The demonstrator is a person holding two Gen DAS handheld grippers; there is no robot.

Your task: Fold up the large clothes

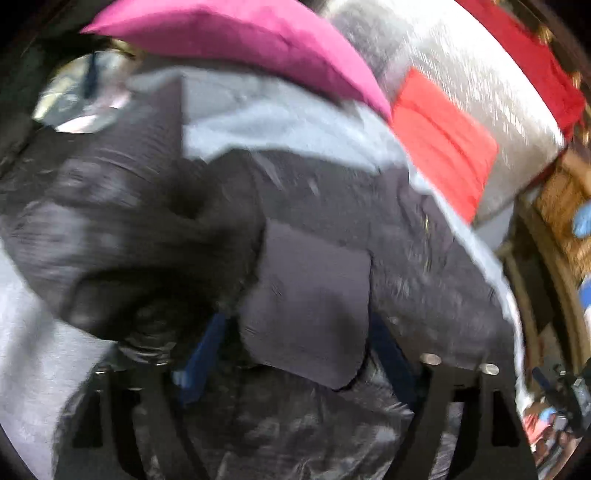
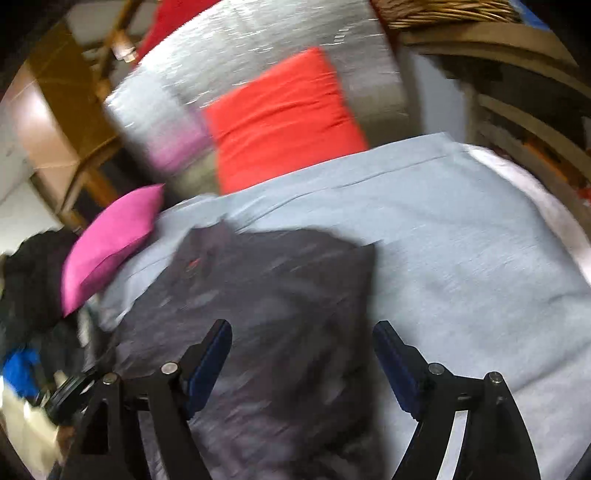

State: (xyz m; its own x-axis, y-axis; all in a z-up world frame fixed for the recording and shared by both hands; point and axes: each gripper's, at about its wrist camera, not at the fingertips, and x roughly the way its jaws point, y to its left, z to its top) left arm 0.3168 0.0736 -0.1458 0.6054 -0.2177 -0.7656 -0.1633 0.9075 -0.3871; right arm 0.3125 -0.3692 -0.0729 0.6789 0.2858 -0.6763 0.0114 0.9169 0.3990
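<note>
A large dark grey garment (image 2: 280, 295) lies rumpled on a light blue sheet (image 2: 461, 240). My right gripper (image 2: 303, 365) hovers over the garment's near part. It is open, its blue pads (image 2: 210, 362) stand wide apart and there is only air between them. In the left wrist view the same garment (image 1: 147, 221) fills the picture, blurred and bunched. My left gripper (image 1: 295, 350) is shut on a thick flap of it, and the fabric hides most of both blue pads (image 1: 203, 350).
A pink cushion (image 2: 107, 243) lies at the sheet's left edge and a red cushion (image 2: 284, 118) behind it on a silvery cover (image 2: 258, 44). A wooden chair (image 2: 92, 122) stands far left. Wooden shelves (image 2: 517, 118) and a wicker basket (image 2: 443, 11) stand at the right.
</note>
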